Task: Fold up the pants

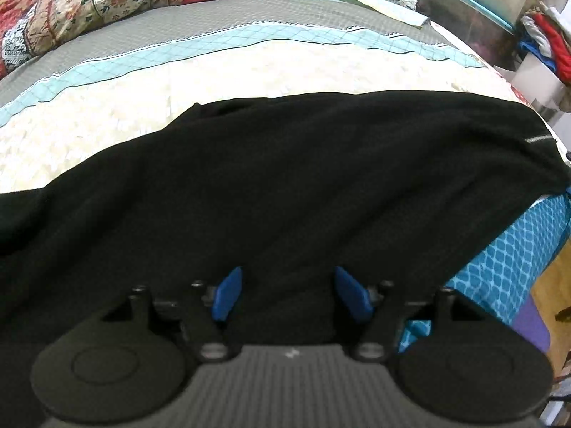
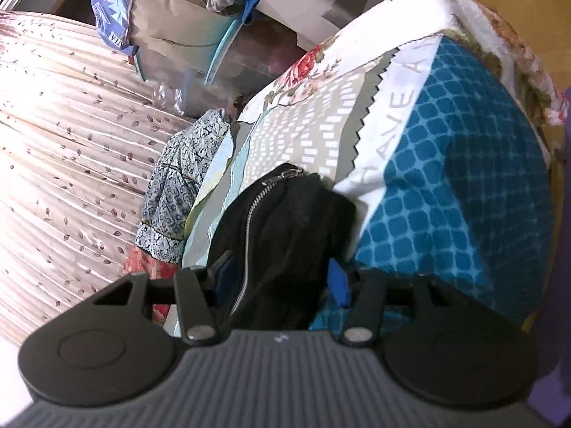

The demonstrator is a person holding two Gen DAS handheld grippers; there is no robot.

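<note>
Two claws (image 1: pixel 288 294) (image 2: pixel 282 281) over black pants (image 1: pixel 249 185).

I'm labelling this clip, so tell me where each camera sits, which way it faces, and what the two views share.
Left wrist: on the left gripper, angled down across the bed at black pants; blue jaws apart over the cloth.
Right wrist: on the right gripper, rolled sideways, facing the bed's corner and curtain; jaws around the zipper end.
Shared: pants, bed, red clothes.
</note>
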